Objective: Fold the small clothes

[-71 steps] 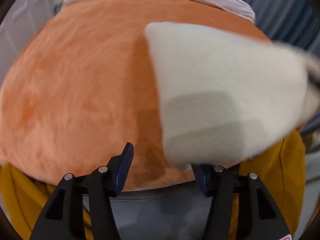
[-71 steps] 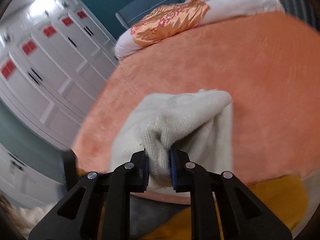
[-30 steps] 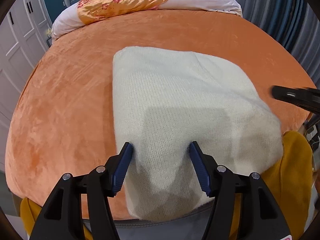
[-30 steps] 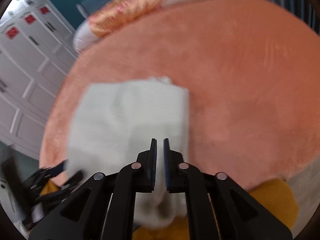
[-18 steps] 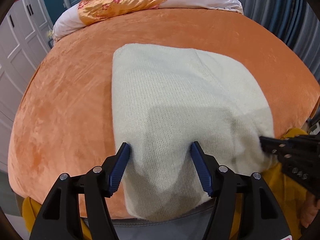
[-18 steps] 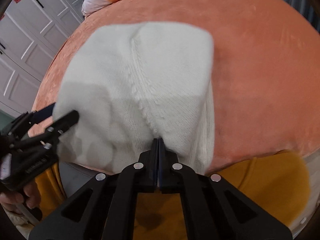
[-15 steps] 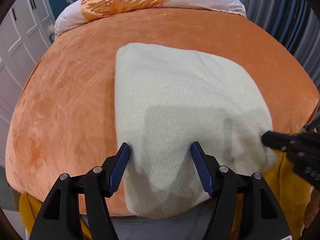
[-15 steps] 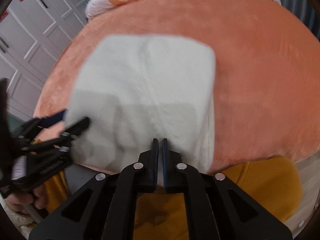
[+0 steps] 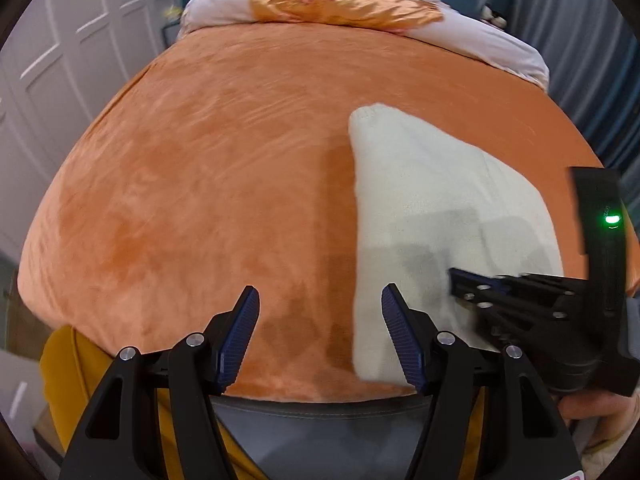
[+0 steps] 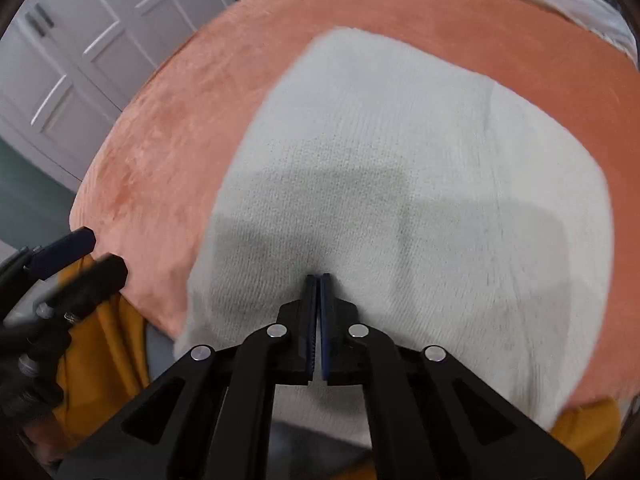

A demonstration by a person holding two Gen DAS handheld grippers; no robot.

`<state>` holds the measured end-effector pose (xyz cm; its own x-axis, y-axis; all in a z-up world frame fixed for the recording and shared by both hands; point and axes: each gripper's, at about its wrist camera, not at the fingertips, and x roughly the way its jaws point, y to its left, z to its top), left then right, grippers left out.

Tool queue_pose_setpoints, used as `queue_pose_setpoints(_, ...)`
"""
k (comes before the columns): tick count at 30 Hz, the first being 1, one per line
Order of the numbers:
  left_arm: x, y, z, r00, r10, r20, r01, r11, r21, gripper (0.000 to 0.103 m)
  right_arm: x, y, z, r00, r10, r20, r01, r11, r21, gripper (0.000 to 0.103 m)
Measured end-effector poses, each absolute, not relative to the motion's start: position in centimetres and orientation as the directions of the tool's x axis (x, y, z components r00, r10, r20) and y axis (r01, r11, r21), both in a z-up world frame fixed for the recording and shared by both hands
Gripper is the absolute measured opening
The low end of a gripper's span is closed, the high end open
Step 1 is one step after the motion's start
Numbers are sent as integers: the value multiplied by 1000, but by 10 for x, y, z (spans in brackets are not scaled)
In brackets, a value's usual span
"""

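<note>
A folded cream knit garment lies flat on the orange velvet bed cover, near the bed's front edge. It fills the right wrist view. My left gripper is open and empty, over bare cover just left of the garment. My right gripper is shut, its tips resting on the garment's near part with no cloth visible between the pads. It also shows at the right of the left wrist view, lying over the garment. The left gripper shows at the left edge of the right wrist view.
A white pillow with an orange satin cloth lies at the head of the bed. White wardrobe doors stand on the left, blue curtains on the right. A mustard sheet hangs below the bed's front edge.
My left gripper has moved left, off the garment and onto bare cover. My right gripper let go of the garment, shut, and came down onto its near part.
</note>
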<state>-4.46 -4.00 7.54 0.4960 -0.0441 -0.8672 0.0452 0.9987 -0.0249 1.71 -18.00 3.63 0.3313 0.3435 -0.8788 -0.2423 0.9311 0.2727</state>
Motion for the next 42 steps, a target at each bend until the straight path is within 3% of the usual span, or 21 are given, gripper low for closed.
queue_pose_setpoints(3, -44, -44, 82, 506, -69, -860, 61, 997, -45, 61, 7, -207, 70, 365, 392, -844, -203, 919, 339, 4)
queue_pose_setpoints(6, -42, -64, 85, 511, -106, -853, 118, 992, -53, 61, -16, -243, 96, 455, 339, -824, -148, 941, 305, 4)
queue_pose_setpoints(11, -38, -112, 73, 464, -187, -866, 234, 969, -83, 61, -17, -285, 30, 341, 177, -923, -25, 983, 180, 0)
queue_pose_setpoints(15, -35, -142, 59, 481, -114, -869, 277, 961, 28, 61, -19, -304, 40, 400, 301, -866, 50, 936, 348, 1)
queue_pose_setpoints(19, -32, -143, 53, 490, -87, -868, 265, 963, 53, 61, -21, -325, 65, 514, 312, -799, 85, 909, 409, 33)
queue_pose_setpoints(22, -29, -149, 50, 496, -61, -866, 261, 962, 81, 61, -8, -337, 43, 468, 262, -844, 148, 918, 368, 33)
queue_pose_setpoints(25, -30, -150, 51, 496, -51, -867, 254, 963, 88, 61, 2, -338, 17, 395, 300, -868, 141, 914, 379, 32)
queue_pose_setpoints(28, -28, -146, 51, 490, -50, -870, 247, 965, 84, 61, 5, -336, 38, 436, 304, -847, 95, 920, 379, 16)
queue_pose_setpoints(31, -27, -144, 52, 491, -52, -870, 236, 969, 75, 63, -4, -340, 68, 530, 300, -793, 55, 921, 385, 13)
queue_pose_setpoints(35, -28, -151, 51, 494, -48, -868, 249, 964, 88, 63, 3, -343, 53, 523, 234, -820, 77, 945, 319, 13)
queue_pose_setpoints(37, -28, -155, 47, 494, -37, -868, 261, 959, 108, 63, 13, -342, 9, 442, 214, -871, 101, 953, 285, 15)
queue_pose_setpoints(38, -28, -156, 46, 497, -31, -867, 263, 958, 116, 64, 14, -345, 5, 471, 228, -852, 100, 946, 308, 16)
queue_pose_setpoints(42, -26, -158, 41, 507, -8, -862, 262, 954, 145, 69, 10, -351, 21, 451, 259, -854, 124, 930, 347, 20)
